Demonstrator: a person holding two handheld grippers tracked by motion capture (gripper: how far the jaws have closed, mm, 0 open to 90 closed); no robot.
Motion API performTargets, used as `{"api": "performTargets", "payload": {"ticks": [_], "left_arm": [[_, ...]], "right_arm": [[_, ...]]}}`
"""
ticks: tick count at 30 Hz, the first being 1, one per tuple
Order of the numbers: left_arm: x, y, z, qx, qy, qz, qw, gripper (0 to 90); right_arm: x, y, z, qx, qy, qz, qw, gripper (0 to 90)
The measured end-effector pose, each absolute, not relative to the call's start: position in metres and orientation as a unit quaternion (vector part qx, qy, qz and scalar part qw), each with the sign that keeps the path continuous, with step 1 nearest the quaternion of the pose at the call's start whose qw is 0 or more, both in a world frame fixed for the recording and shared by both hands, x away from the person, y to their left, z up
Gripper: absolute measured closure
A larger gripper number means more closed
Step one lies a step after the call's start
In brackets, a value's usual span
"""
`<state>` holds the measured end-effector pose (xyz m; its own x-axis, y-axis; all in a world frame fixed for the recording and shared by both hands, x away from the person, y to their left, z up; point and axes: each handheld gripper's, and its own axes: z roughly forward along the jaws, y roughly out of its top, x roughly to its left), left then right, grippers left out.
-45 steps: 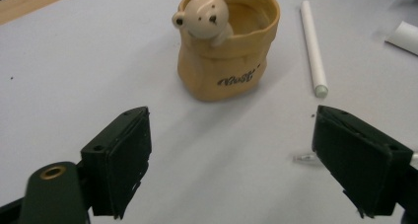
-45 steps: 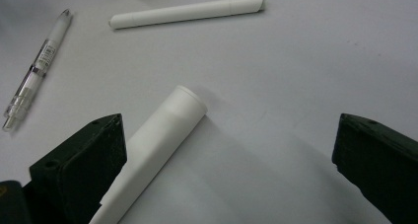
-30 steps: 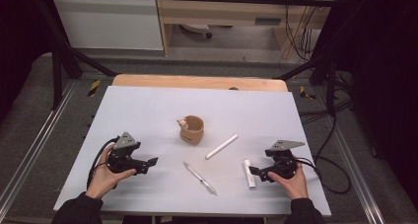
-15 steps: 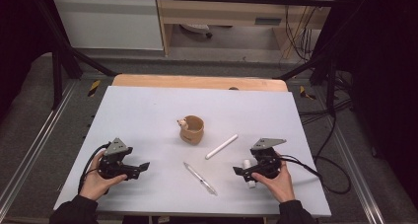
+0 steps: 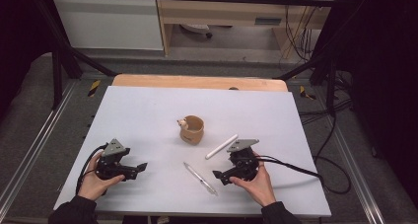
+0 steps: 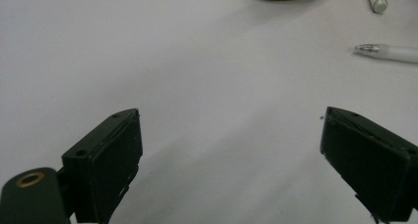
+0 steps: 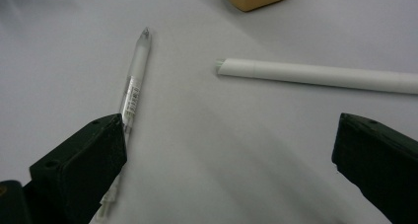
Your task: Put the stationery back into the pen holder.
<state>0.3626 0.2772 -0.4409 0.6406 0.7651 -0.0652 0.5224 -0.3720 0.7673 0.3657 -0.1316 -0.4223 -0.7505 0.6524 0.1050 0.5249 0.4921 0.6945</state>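
Right tongs (image 5: 217, 175) open, nosing toward the clear plastic pen (image 5: 200, 178) on the tabletop (image 5: 148, 110).
The pen lies flat between the hands, just by the right tongs' tip, near the white stick-shaped marker (image 5: 222, 146) and tan cup (image 5: 191, 130). Left tongs (image 5: 143, 167) rest open and empty. Best to straddle the barrel squarely at mid-length, sink low, then close gently so it doesn't roll.
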Motion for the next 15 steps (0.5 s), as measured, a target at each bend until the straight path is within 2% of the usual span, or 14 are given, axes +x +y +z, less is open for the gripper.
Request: {"api": "performTargets", "payload": {"ticks": [8, 15], "left_arm": [[0.363, 0.277, -0.440, 0.812, 0.397, 0.153, 0.400, 8.9], [0.362, 0.276, -0.441, 0.814, 0.394, 0.154, 0.398, 8.9]], "right_arm": [[0.367, -0.108, -0.421, 0.340, 0.866, 0.356, 0.085, 4.1], [0.368, -0.083, -0.415, 0.333, 0.879, 0.333, 0.079, 11.1]]}}
